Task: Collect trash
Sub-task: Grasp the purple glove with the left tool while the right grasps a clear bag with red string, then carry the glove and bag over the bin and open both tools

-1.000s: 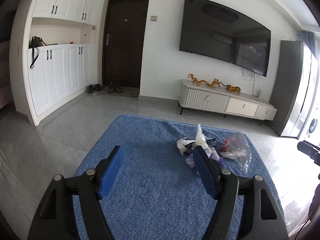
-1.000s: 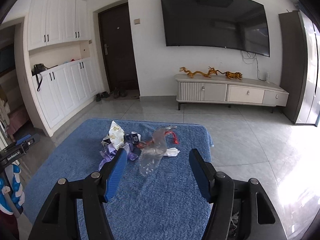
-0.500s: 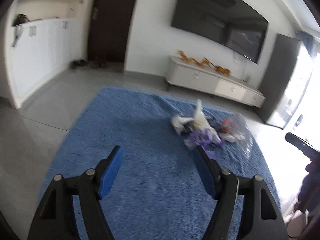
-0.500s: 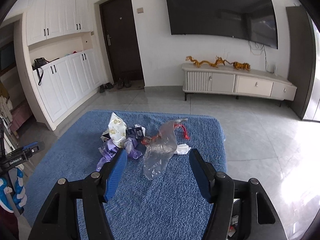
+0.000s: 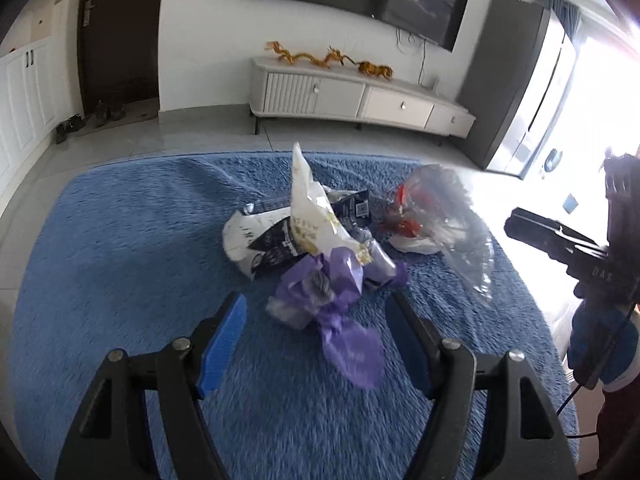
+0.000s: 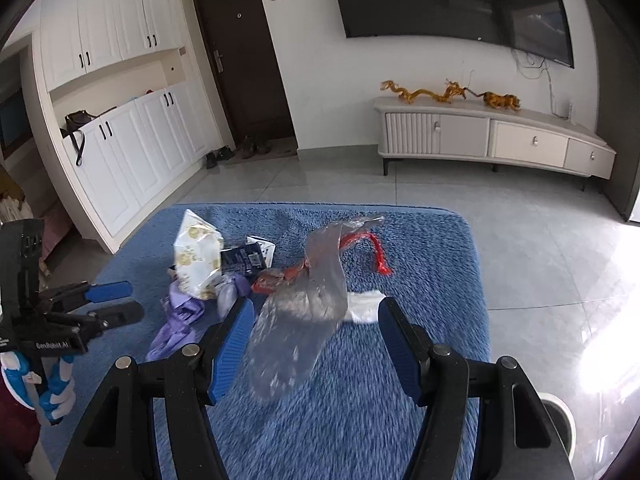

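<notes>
A heap of trash lies on the blue rug (image 5: 120, 240). My left gripper (image 5: 316, 312) is open, its fingers either side of a crumpled purple wrapper (image 5: 328, 284). Behind it stand a white patterned packet (image 5: 312, 216) and a dark printed wrapper (image 5: 356, 208). My right gripper (image 6: 316, 316) is open around the near end of a clear plastic bag (image 6: 308, 312), which shows at the right in the left view (image 5: 452, 220). Red scraps (image 6: 376, 252) and a white tissue (image 6: 364, 304) lie by the bag. The left gripper shows at the left of the right view (image 6: 112, 300).
A white TV cabinet (image 6: 492, 136) with golden dragon figures stands at the far wall under a wall TV. White cupboards (image 6: 132, 152) line the left wall beside a dark door (image 6: 244, 60). Tiled floor surrounds the rug. A round white rim (image 6: 560, 416) sits at lower right.
Both grippers have moved forward and down toward the trash heap. The left now frames the purple wrapper and the right frames the clear bag. Both stayed open.
</notes>
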The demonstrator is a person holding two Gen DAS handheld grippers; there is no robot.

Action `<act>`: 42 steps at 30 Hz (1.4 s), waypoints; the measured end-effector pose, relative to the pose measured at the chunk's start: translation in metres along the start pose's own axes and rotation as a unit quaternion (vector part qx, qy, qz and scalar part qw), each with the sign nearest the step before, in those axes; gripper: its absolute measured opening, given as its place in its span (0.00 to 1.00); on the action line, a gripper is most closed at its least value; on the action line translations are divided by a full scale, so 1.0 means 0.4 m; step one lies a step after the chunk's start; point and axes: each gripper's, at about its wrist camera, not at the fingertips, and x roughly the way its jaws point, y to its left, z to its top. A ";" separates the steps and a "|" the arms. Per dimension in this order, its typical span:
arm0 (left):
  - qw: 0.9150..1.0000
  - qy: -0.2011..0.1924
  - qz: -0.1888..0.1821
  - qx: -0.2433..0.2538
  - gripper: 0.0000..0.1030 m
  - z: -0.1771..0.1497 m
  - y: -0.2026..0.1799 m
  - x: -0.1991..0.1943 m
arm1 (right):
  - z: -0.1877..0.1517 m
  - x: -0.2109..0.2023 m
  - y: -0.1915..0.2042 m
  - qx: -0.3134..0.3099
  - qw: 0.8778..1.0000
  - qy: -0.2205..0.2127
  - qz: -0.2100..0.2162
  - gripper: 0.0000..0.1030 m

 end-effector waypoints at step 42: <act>0.996 -0.091 0.019 0.004 0.34 -0.049 -0.128 -0.362 | -0.084 -0.434 -0.072 0.018 0.991 -0.128 0.046 0.04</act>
